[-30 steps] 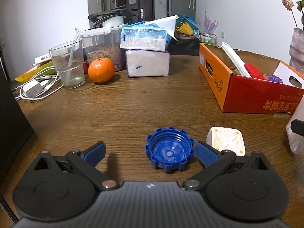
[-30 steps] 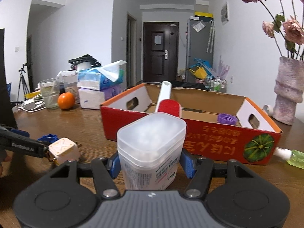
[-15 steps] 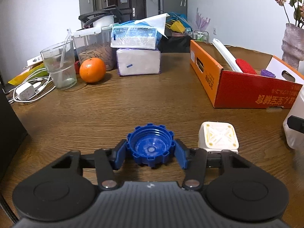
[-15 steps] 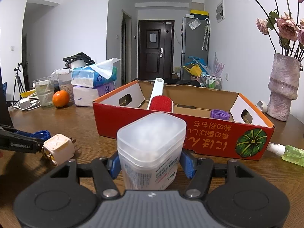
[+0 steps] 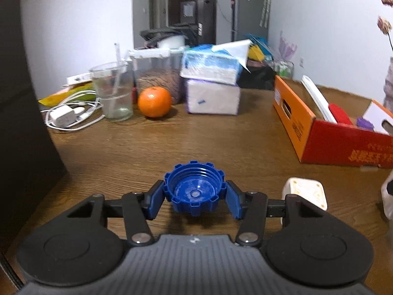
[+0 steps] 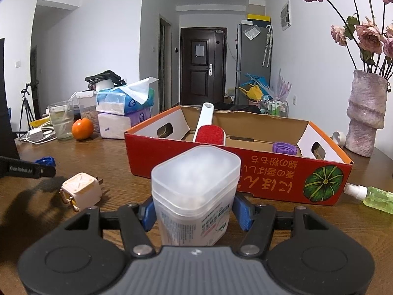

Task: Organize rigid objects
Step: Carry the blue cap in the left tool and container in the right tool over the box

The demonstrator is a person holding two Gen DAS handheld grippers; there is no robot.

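My left gripper (image 5: pixel 194 198) is shut on a blue ribbed bottle cap (image 5: pixel 194 188), open side up, held just above the wooden table with its shadow beneath. A white plug adapter (image 5: pixel 305 191) lies on the table to its right. My right gripper (image 6: pixel 195 212) is shut on a white translucent lidded container (image 6: pixel 195 179), upright, in front of the red cardboard box (image 6: pixel 221 157). In the right wrist view the left gripper's finger (image 6: pixel 27 169) and the cap (image 6: pixel 45 160) show at the far left, with the adapter (image 6: pixel 82 189) beside them.
The box (image 5: pixel 339 145) holds a white-handled red brush (image 6: pixel 208 130) and a purple cap (image 6: pixel 285 147). At the back left stand a glass (image 5: pixel 114 91), an orange (image 5: pixel 154 102), tissue packs (image 5: pixel 212 83) and a charger with cables (image 5: pixel 65 116). A vase (image 6: pixel 366 113) and a green spray bottle (image 6: pixel 373 195) are on the right.
The left jaws have closed from wide open onto the blue cap, which now sits slightly off the table. The right gripper keeps its hold on the container.
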